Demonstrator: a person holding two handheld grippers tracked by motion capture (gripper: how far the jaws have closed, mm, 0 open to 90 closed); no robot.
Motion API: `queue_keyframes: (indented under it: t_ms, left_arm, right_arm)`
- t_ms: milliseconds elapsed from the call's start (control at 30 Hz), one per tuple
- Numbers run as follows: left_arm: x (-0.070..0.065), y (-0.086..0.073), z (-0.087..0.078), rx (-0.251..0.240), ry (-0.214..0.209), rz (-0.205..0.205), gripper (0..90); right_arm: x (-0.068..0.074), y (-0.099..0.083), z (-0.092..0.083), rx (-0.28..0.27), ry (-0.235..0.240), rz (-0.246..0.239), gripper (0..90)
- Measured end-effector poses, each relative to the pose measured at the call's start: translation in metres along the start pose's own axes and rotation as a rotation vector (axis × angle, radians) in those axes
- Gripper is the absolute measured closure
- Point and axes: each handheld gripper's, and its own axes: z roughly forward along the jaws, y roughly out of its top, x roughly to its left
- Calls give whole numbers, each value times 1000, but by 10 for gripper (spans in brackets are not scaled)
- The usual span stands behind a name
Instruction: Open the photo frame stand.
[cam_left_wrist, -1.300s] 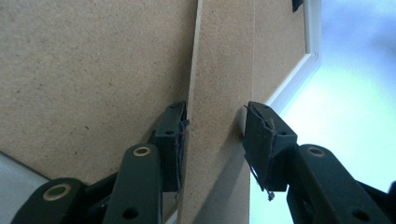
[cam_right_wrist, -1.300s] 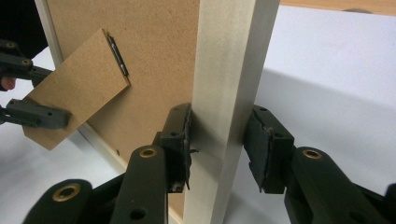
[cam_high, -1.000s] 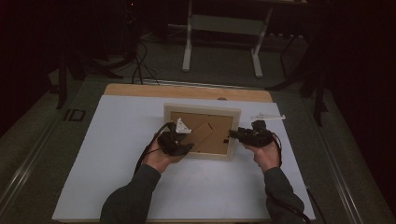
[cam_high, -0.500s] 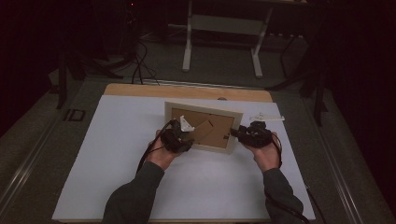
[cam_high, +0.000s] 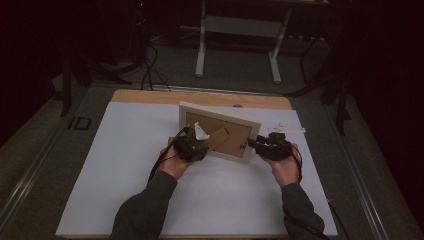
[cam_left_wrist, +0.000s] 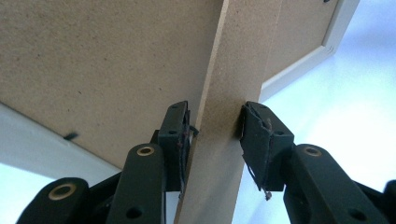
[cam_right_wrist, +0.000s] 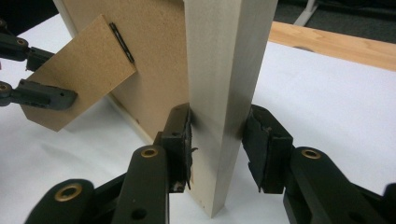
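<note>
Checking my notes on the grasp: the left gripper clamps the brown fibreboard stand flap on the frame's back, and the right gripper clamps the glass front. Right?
Not quite. The right gripper clamps the pale wooden frame's side rail, not glass, as the right gripper view shows. The left gripper does clamp the brown fibreboard stand flap.

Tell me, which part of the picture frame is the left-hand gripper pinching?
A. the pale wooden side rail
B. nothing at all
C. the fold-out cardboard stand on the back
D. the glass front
C: in the left gripper view the left gripper has its jaws closed on the brown fold-out stand that juts from the back of the picture frame, while the right gripper pinches the pale wooden side rail.
</note>
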Motion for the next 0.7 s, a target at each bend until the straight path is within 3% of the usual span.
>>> queue_keyframes:
  t_ms: [700]
  left_arm:
    - [5, 8, 9, -6, 20, 4, 606]
  right_arm:
    - [8, -3, -2, -13, -72, -43, 633]
